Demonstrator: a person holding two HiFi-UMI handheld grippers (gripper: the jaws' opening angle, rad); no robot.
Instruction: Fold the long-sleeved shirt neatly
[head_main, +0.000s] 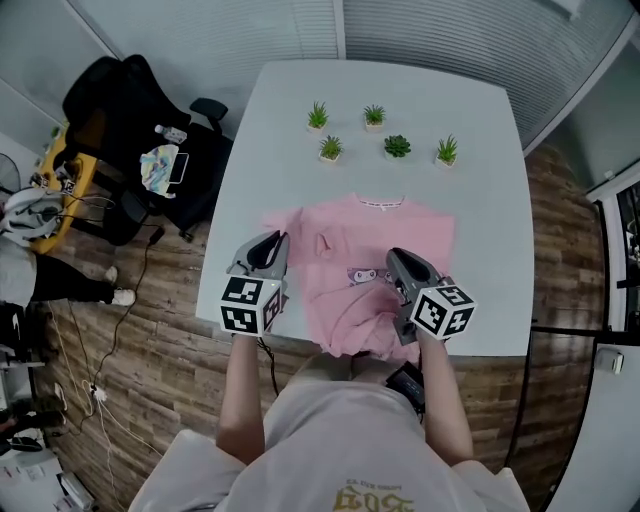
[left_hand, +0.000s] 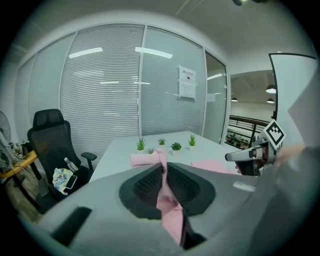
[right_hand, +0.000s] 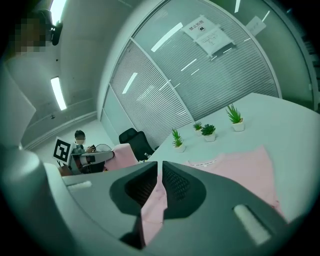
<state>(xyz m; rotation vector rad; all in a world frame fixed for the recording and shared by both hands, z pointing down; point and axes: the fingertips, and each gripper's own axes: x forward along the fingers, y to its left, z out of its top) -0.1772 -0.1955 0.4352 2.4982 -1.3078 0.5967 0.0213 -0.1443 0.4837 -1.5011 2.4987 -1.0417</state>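
A pink long-sleeved shirt (head_main: 375, 245) lies on the white table (head_main: 480, 150), its collar toward the far side and a cartoon print on the chest. My left gripper (head_main: 272, 262) is shut on the shirt's left lower edge, and pink cloth (left_hand: 167, 205) runs between its jaws. My right gripper (head_main: 398, 272) is shut on the lower hem at the right, with a fold of cloth (right_hand: 152, 207) pinched in its jaws. Both hold the fabric lifted off the table near its front edge. The shirt's body (right_hand: 240, 167) spreads out beyond the right gripper.
Several small potted plants (head_main: 397, 146) stand in a row at the far side of the table. A black office chair (head_main: 140, 130) with a bottle and cloth on it sits at the left. Cables lie on the wooden floor (head_main: 150, 330).
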